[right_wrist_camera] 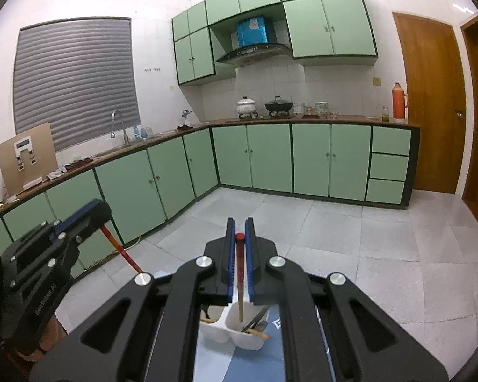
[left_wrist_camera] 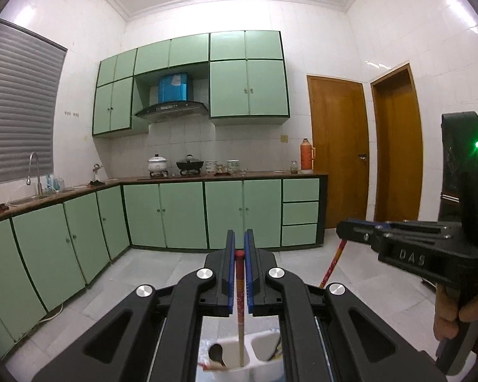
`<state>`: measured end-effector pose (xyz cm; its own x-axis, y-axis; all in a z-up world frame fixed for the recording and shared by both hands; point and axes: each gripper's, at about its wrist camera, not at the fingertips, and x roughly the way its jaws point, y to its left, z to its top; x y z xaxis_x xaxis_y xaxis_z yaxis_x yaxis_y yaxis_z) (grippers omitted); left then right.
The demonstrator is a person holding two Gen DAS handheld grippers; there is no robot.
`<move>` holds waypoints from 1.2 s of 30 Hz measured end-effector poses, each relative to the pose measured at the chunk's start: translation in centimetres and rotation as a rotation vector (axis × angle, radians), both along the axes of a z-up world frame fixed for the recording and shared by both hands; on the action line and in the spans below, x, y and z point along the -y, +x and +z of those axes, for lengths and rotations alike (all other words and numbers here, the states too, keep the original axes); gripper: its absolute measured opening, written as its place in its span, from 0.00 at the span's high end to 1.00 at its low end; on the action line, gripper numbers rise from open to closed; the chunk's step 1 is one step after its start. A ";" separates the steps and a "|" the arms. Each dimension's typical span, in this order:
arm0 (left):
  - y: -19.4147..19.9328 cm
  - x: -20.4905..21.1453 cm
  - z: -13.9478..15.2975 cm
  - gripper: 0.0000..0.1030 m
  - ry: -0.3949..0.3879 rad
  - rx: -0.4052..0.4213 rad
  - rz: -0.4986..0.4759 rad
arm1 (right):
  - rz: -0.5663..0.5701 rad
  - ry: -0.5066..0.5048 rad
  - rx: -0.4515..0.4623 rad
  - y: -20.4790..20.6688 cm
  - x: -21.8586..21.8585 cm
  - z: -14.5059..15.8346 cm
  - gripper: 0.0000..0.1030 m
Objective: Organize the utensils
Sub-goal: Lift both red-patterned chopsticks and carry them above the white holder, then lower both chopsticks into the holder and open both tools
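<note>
Holding one red-topped chopstick apiece, both claws are hanging over a white two-compartment utensil holder (right_wrist_camera: pixel 235 334), so the step in hand looks like dropping chopsticks into the caddy. The left gripper (left_wrist_camera: pixel 239 254) is clenched on the left chopstick (left_wrist_camera: pixel 239 286), which is running down from between its blue pads (left_wrist_camera: pixel 229 267) with its red cap sitting level with the fingertips and its pale lower end dangling inside or just above a compartment below the claw; in that view a dark spoon (left_wrist_camera: pixel 216 355) is lying in the same compartment, down and to the left of the stick. The right gripper (right_wrist_camera: pixel 239 238) is likewise grasping the right chopstick (right_wrist_camera: pixel 240 283), whose tip is pointing into the compartment directly beneath the claw, where other utensils (right_wrist_camera: pixel 255 326) are already leaning, just right of the tip. Each claw is showing up in the other's view, off to the side and well apart, with the red-and-orange shaft slanting down beneath it. Whether either tip is already touching the holder's floor cannot be told from here. The next move, by my reading, is calling for each stick to be kept steady over its compartment, lowered until the tip is safely past the rim, and only then released, taking care that the falling stick is not knocking the spoon or tipping the light holder.
</note>
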<state>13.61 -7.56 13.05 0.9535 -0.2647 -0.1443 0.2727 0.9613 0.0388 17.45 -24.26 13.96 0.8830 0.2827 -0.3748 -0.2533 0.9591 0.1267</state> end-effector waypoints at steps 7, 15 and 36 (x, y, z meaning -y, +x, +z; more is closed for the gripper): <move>4.9 0.6 -3.8 0.95 0.000 -0.064 0.015 | -0.007 -0.026 -0.076 3.8 -0.9 -4.5 0.95; 8.7 -1.3 -7.9 0.89 -0.026 -0.208 0.035 | -0.003 -0.034 -0.133 5.6 -1.5 -8.4 0.88; 1.6 -2.6 -5.7 0.31 0.002 -0.147 0.098 | -0.138 0.025 -0.061 -3.9 2.6 -7.4 0.28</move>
